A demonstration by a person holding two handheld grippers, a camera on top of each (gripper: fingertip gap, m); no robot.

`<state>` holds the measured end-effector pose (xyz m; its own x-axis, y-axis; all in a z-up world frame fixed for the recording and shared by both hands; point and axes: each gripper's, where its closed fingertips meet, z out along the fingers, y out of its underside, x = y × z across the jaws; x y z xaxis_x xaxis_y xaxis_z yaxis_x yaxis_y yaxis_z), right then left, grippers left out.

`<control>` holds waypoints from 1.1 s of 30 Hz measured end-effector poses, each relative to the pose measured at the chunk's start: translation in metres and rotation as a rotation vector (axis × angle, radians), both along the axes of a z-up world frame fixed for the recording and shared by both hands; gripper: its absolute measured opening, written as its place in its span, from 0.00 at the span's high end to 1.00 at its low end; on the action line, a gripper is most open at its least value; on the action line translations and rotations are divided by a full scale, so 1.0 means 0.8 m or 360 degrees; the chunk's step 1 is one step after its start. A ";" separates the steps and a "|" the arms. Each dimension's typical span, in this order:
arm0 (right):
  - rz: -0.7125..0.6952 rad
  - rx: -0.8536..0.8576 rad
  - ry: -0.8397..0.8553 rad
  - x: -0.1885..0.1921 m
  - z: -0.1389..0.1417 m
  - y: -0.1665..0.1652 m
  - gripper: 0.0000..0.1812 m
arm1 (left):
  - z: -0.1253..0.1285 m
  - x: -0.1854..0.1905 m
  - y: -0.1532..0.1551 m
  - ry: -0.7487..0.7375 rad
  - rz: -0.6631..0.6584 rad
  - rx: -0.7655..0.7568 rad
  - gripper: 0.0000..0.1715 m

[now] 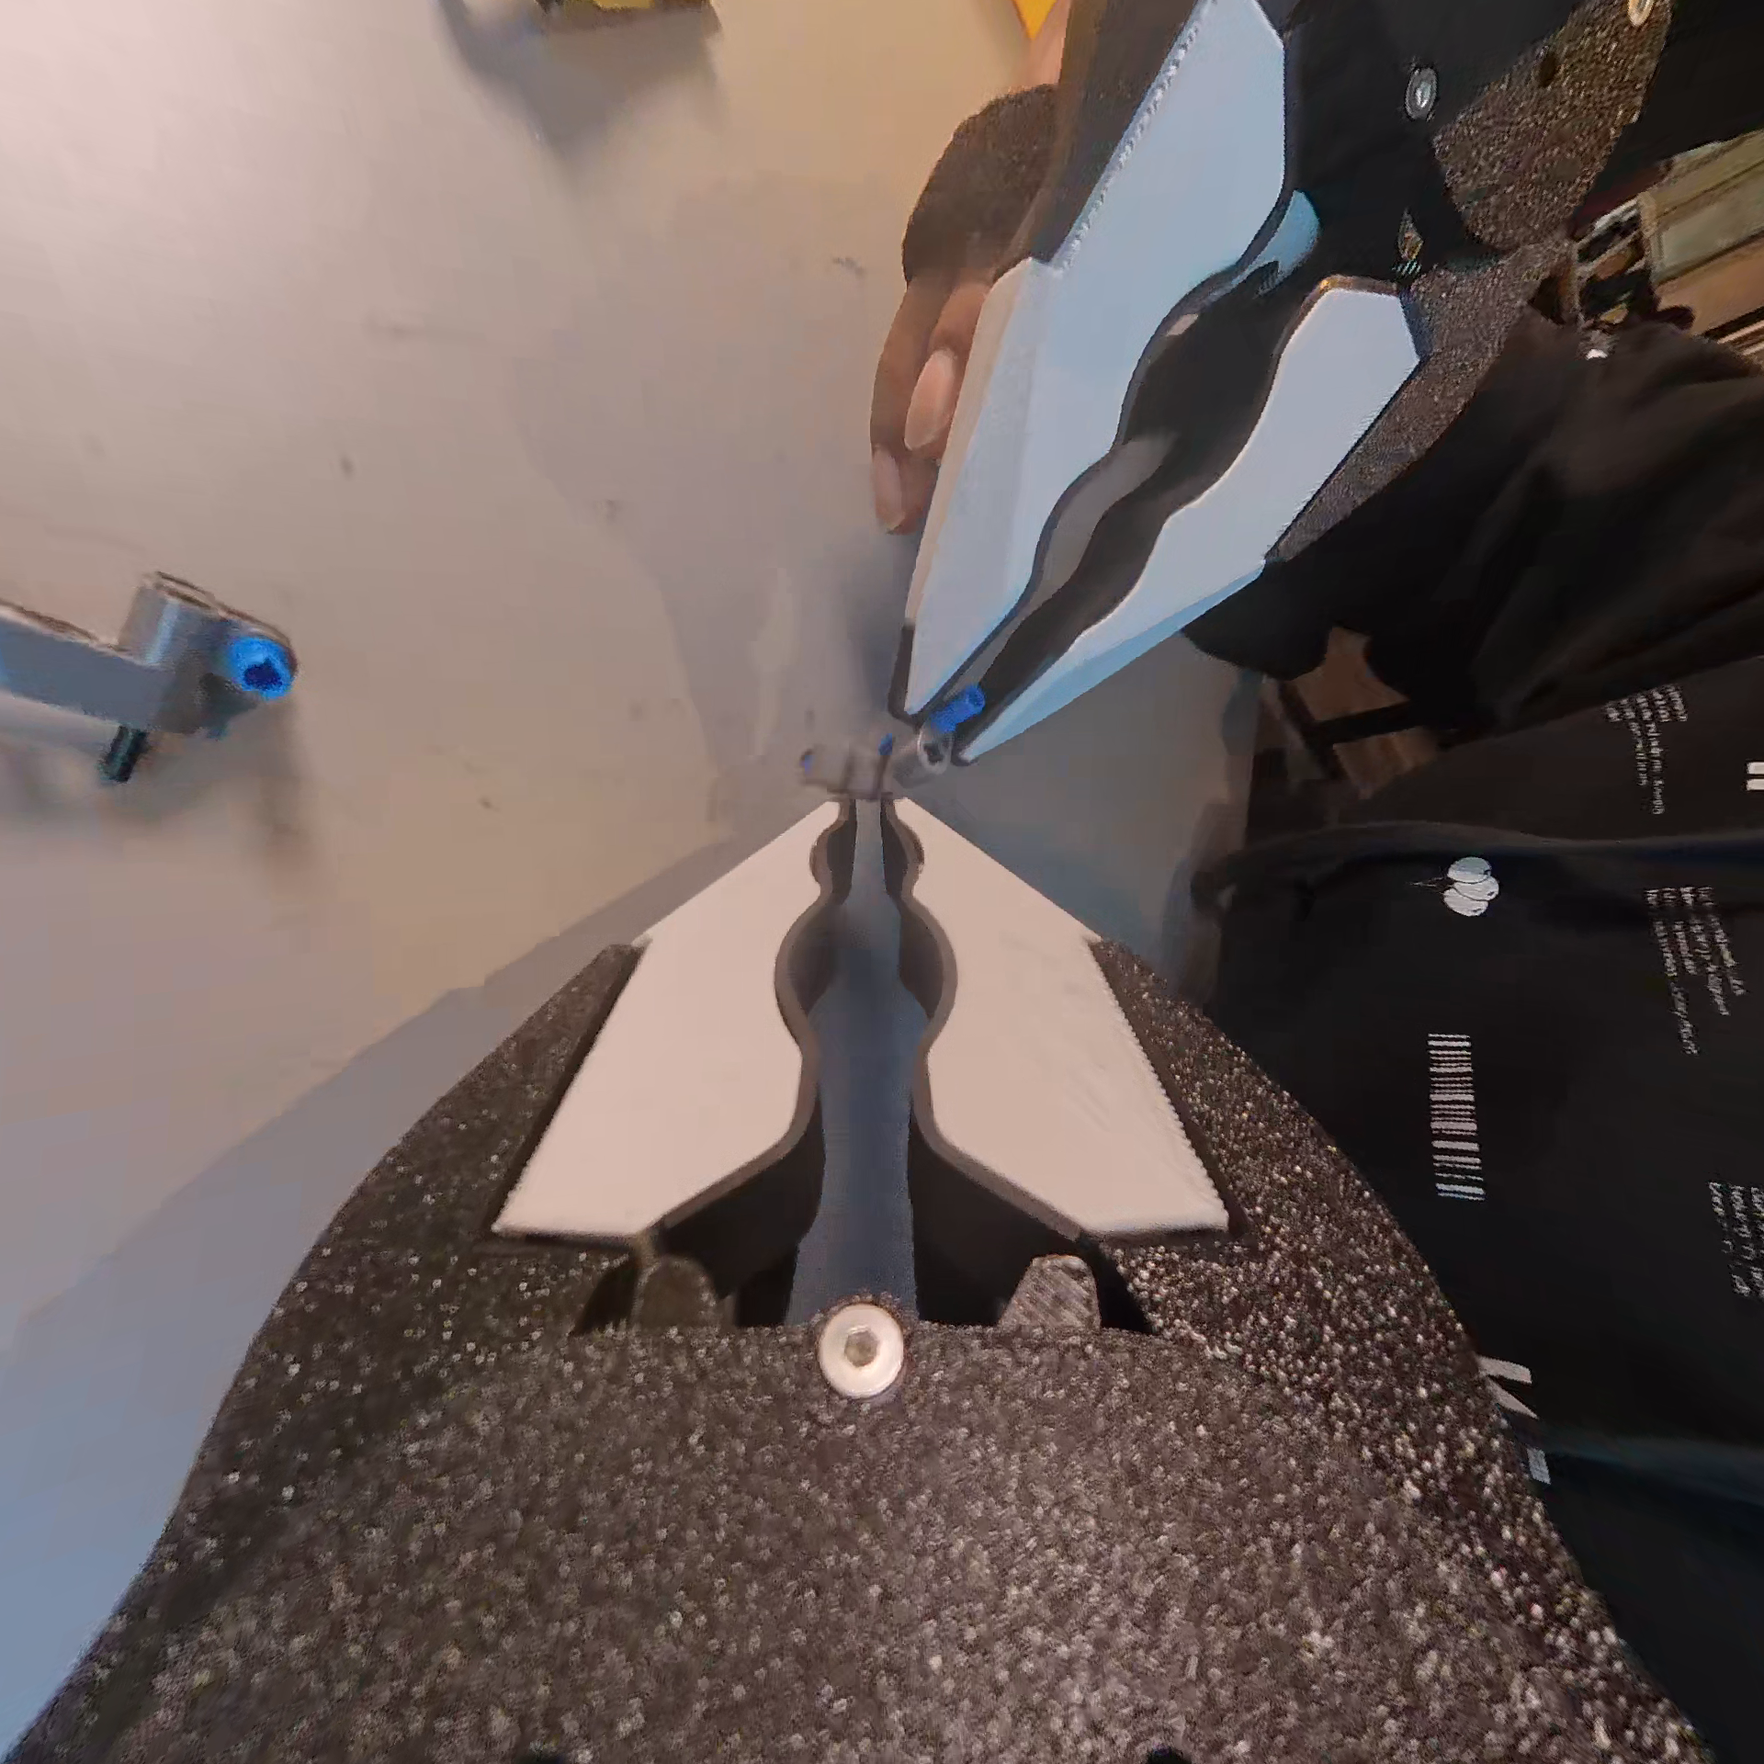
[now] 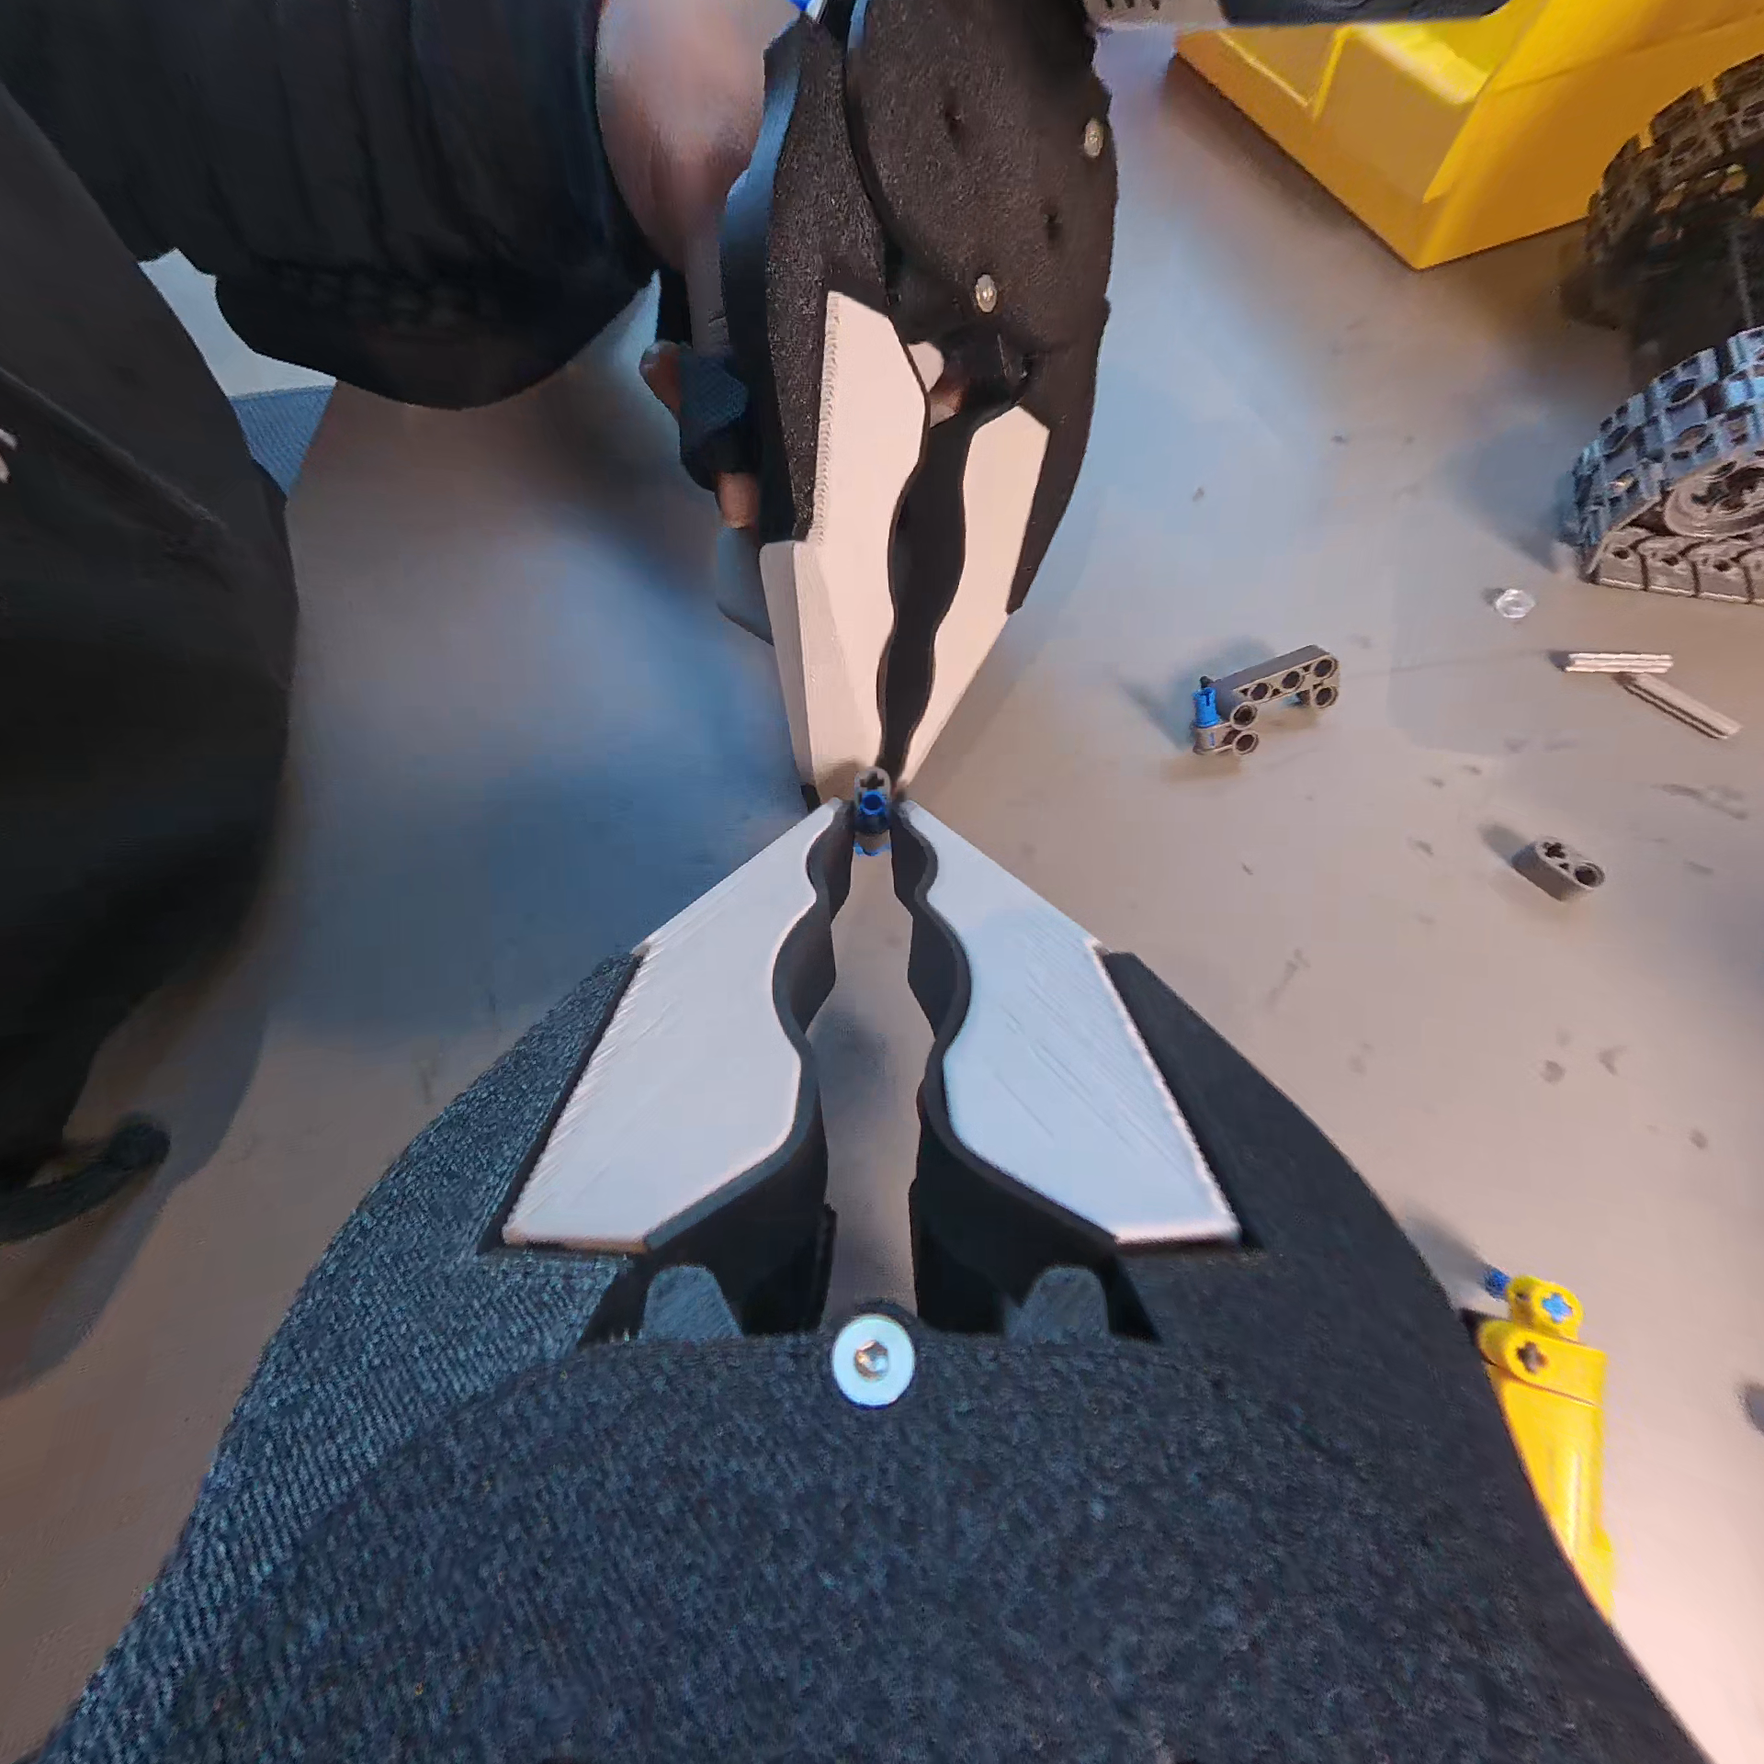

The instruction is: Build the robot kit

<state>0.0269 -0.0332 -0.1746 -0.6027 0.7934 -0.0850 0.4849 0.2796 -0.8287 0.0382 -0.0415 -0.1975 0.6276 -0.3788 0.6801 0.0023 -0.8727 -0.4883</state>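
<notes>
Item: right tongs (image 2: 867, 811) closed on a small blue peg (image 2: 869, 819) at frame centre, tip to tip with left tongs (image 1: 864, 807) pinching a grey block (image 1: 845, 768) (steadying it, seemingly) above the surface (image 2: 1241, 955).

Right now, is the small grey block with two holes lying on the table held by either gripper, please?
No, the small grey block lies alone on the table, well away from both gripper tips.

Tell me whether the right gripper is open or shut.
Shut on the blue pin. In its own wrist view, the right gripper pinches the pin between nearly closed fingertips, tip to tip with the left gripper.
</notes>
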 end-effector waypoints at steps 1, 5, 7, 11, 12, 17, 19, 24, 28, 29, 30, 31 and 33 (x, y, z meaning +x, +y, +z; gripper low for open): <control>-0.0002 0.0008 -0.0010 0.000 -0.002 -0.001 0.96 | -0.001 0.001 0.002 0.0034 -0.0010 0.0008 0.99; -0.0043 0.0033 -0.0067 -0.003 -0.013 0.002 0.96 | -0.012 0.000 0.003 0.0246 -0.0082 0.0047 0.94; -0.0071 0.0054 -0.0102 -0.005 -0.019 0.004 0.96 | -0.012 -0.001 0.003 0.0301 -0.0094 0.0066 0.93; -0.0102 0.0050 -0.0090 -0.006 -0.014 0.011 0.96 | -0.007 -0.019 0.000 0.0447 -0.0070 0.0128 0.91; -0.0120 0.0053 -0.0088 -0.006 -0.012 0.016 0.96 | -0.003 -0.024 0.000 0.0467 -0.0054 0.0156 0.92; -0.0229 0.0065 -0.0102 -0.006 -0.009 0.041 0.96 | 0.000 -0.045 0.014 0.0641 -0.0005 0.0337 0.89; -0.0250 0.0082 -0.0119 -0.004 -0.012 0.046 0.96 | -0.003 -0.041 0.020 0.0708 -0.0066 0.0455 0.86; -0.0254 0.0099 -0.0130 -0.002 -0.015 0.049 0.96 | -0.010 -0.031 0.027 0.0796 -0.0158 0.0518 0.85; -0.0249 0.0090 -0.0129 -0.001 -0.015 0.049 0.96 | -0.009 -0.027 0.028 0.0801 -0.0190 0.0564 0.86; -0.0248 0.0091 -0.0131 -0.001 -0.016 0.049 0.96 | -0.010 -0.026 0.027 0.0819 -0.0209 0.0573 0.86; -0.0248 0.0092 -0.0132 -0.001 -0.016 0.049 0.96 | -0.012 -0.025 0.025 0.0851 -0.0232 0.0573 0.86; -0.0249 0.0093 -0.0134 -0.001 -0.017 0.049 0.96 | -0.015 -0.025 0.021 0.0886 -0.0260 0.0549 0.88; -0.0251 0.0094 -0.0131 0.000 -0.016 0.050 0.96 | -0.018 -0.021 0.007 0.0905 -0.0327 0.0469 0.86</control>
<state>0.0266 0.0067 -0.1872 -0.4635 0.8825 -0.0796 0.5920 0.2416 -0.7689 0.0213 -0.0361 -0.2116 0.7532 -0.6478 0.1148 -0.4774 -0.6583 -0.5820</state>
